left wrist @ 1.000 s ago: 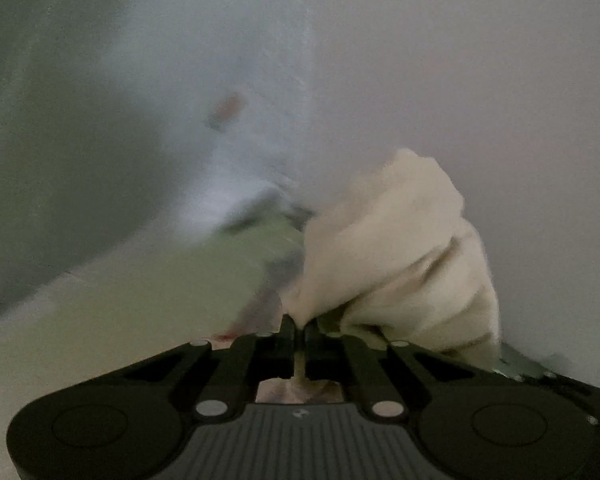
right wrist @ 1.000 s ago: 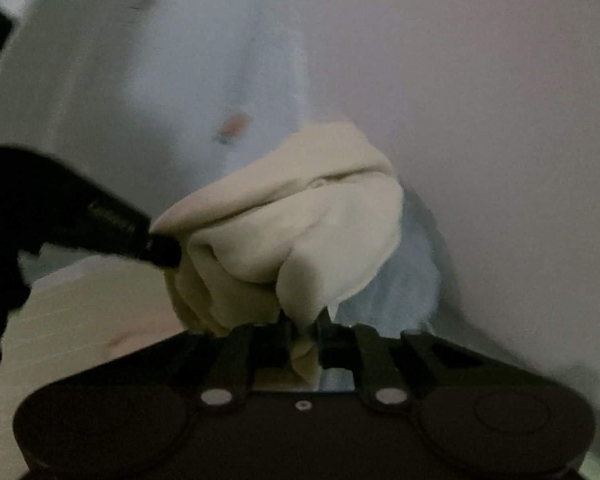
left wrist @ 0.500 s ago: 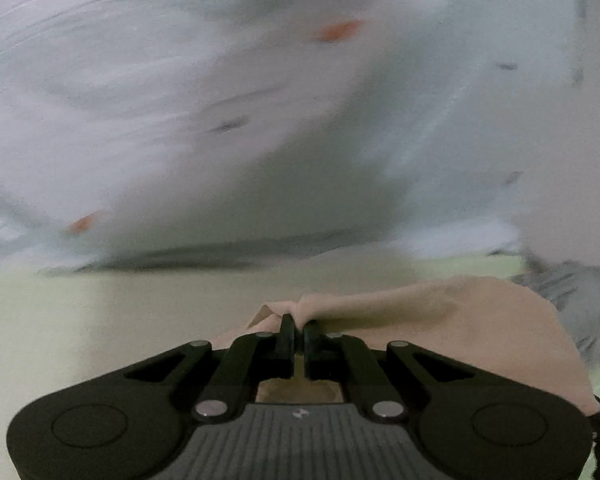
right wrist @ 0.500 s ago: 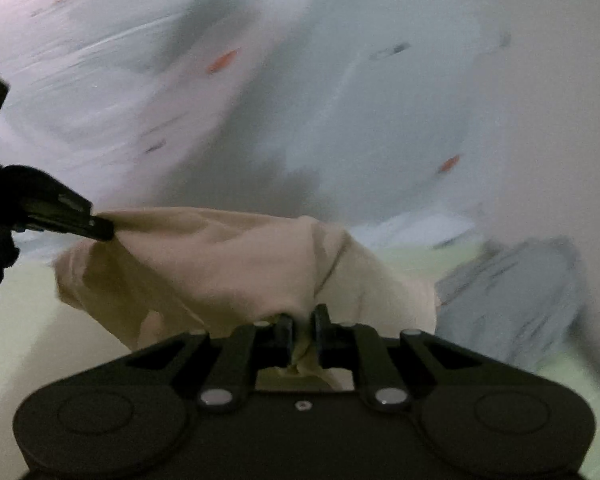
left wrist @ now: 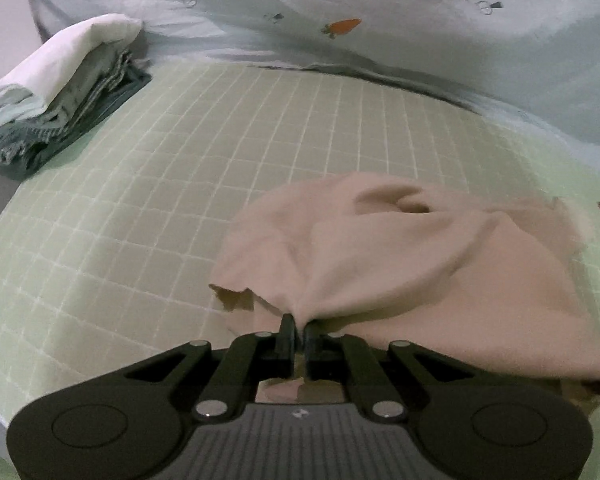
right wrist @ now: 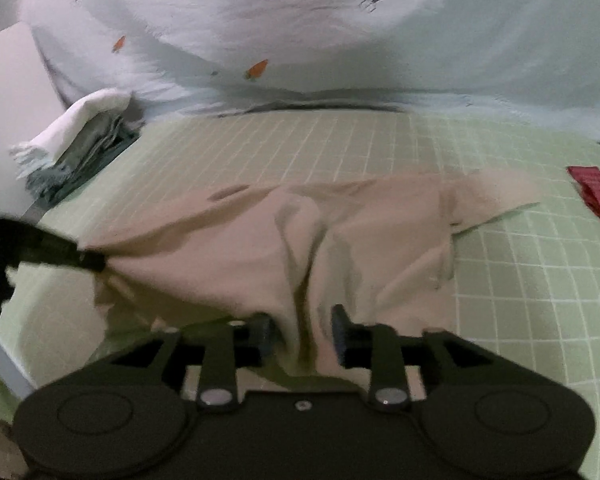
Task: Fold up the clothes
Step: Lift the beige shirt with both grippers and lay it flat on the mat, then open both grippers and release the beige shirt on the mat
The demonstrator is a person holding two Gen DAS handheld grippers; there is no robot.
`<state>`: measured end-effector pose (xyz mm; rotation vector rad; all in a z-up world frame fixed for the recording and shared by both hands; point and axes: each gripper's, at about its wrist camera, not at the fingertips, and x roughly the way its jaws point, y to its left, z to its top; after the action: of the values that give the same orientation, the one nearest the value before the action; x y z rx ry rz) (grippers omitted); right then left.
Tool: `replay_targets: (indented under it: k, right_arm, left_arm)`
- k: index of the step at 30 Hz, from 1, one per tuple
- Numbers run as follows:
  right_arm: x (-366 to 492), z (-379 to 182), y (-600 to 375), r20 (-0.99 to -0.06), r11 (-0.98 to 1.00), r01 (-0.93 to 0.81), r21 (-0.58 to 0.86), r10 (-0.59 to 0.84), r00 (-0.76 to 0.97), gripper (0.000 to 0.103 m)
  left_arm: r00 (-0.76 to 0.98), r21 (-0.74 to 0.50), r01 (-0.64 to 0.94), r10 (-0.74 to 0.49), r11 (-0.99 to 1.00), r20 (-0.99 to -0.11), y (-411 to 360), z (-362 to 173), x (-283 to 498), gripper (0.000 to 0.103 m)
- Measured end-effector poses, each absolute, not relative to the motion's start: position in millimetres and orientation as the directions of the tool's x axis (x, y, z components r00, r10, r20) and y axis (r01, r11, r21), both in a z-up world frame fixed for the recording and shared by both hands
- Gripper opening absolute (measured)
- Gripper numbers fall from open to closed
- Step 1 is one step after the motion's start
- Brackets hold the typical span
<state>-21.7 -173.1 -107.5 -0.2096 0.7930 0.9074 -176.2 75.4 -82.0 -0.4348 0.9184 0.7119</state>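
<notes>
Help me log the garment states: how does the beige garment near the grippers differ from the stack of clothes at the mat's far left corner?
The beige garment lies spread and rumpled; the stack of clothes is folded flat in layers. The beige garment is one plain piece, pinched at an edge by the left gripper; the stack mixes white, grey and dark green pieces, with no gripper near it. Both rest on the green grid mat.

Beige garment (right wrist: pixel 236 248), rumpled and partly spread on green gridded mat (left wrist: pixel 180 184), near edge bunched

Beige garment (left wrist: pixel 400 256); pale-green white-grid mat (left wrist: pixel 180 184); carrot-print light-blue sheet (left wrist: pixel 380 8); black claws.
</notes>
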Motion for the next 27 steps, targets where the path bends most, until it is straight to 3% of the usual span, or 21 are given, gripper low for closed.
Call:
replay_targets:
  k: [10,20,27]
  right_arm:
    - [-23.2,-77.2,-187.9,-0.628,0.763,-0.618,0.190,0.578,0.521,0.048]
    - [9.0,-69.8,-153.0,-0.586,0.787,-0.597,0.157,0.561,0.586,0.054]
    - [36.7,-49.7,-158.3,-0.539,0.807,-0.576,0.134,0.547,0.641,0.060]
  left_arm:
    - [0.559,-0.242,-0.654,0.242,0.717,-0.793,109.0,-69.1,-213.0,0.025]
    - [0.521,-0.335,-0.815,0.344,0.473,-0.781,144.6,-83.0,-262.5,0.026]
    - [0.527,-0.328,-0.809,0.355,0.488,-0.772,158.3,-82.9,-225.3,0.036]
